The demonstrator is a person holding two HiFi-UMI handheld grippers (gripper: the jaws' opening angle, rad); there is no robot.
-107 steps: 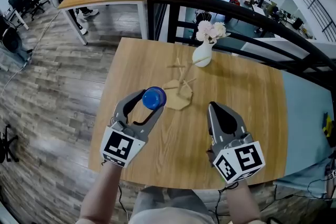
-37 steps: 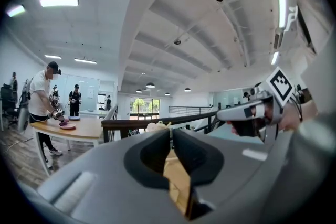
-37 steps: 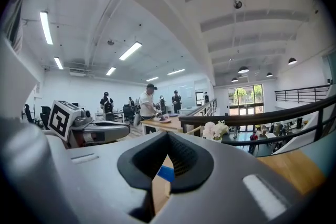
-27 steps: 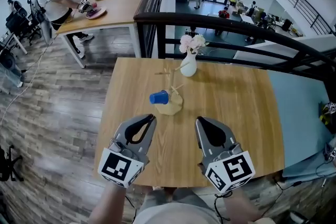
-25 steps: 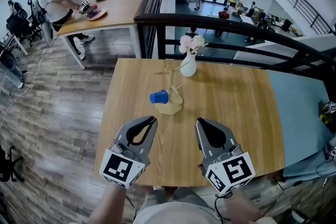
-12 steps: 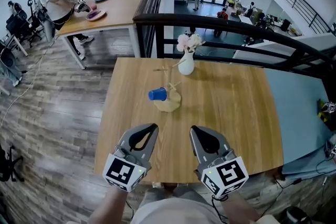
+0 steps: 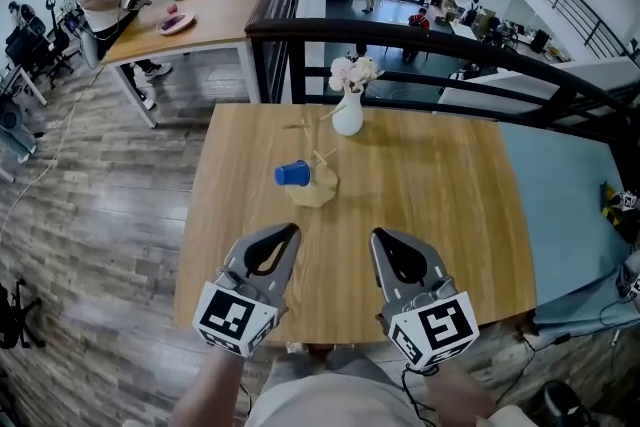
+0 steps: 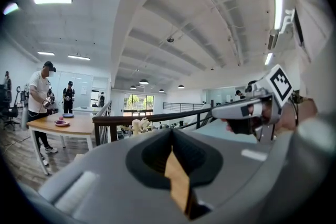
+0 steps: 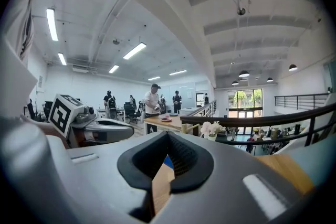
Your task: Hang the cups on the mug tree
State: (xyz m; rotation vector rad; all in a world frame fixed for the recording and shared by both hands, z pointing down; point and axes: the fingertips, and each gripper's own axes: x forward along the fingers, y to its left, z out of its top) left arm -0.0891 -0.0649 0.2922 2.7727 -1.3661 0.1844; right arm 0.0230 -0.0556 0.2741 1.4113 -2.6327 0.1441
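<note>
Grippers are held side by side over the near edge of the wooden table (image 7: 440, 205). The left gripper (image 7: 289, 233) has its jaws pressed together with nothing between them, and the right gripper (image 7: 381, 238) is closed and empty in the same way. The blue cup (image 7: 293, 173) is ahead of the left gripper and well apart from it. It lies sideways against a low branch of the wooden mug tree (image 7: 318, 183), on the tree's left side. The mug tree stands ahead of both grippers, about on the line between them. A white vase with pale flowers (image 7: 347, 112) stands farther ahead, beyond the tree. In the right gripper view, a little blue shows just past the closed tips.
</note>
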